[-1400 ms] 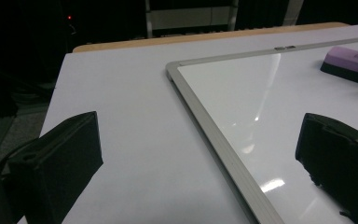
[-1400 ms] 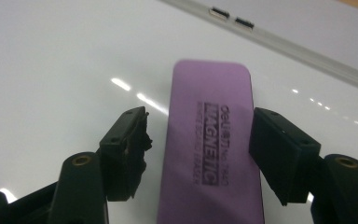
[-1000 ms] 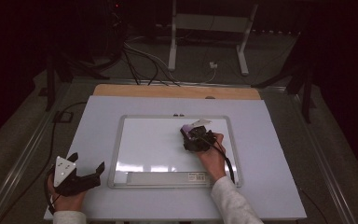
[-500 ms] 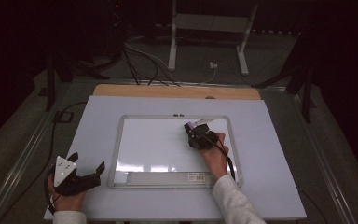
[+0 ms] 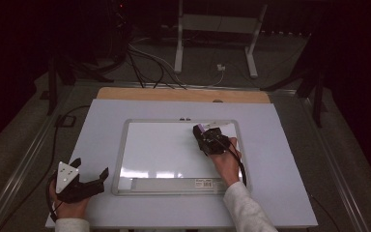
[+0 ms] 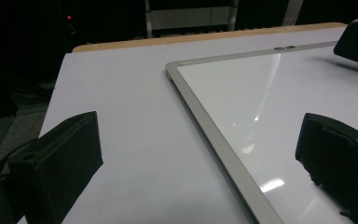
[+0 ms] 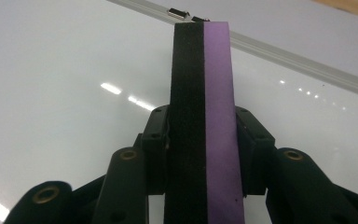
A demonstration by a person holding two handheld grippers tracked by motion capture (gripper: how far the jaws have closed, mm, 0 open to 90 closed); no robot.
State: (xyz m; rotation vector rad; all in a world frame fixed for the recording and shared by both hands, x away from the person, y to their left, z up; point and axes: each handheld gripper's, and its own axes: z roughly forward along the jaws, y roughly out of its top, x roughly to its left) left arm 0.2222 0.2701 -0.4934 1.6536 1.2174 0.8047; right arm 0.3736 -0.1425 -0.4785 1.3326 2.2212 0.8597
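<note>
A silver-framed whiteboard lies flat on the pale table top. My right gripper rests over its upper right part. Its jaws have just been closing, and they now press both sides of a black-and-purple eraser standing on edge. In the right gripper view the eraser runs forward from my right gripper toward the board's far frame. The eraser's purple end points up the board. My left gripper stands open and holds nothing, left of the board's near corner. The left gripper view shows the whiteboard between its spread jaws.
The whiteboard has a pen tray along its near edge and a small metal clip on its far frame. A wooden strip edges the table's far side. Cables and a metal stand are on the floor beyond.
The right gripper's jaws have drawn in against the eraser, and the hand has edged slightly to the right. The left hand and gripper have not moved.
</note>
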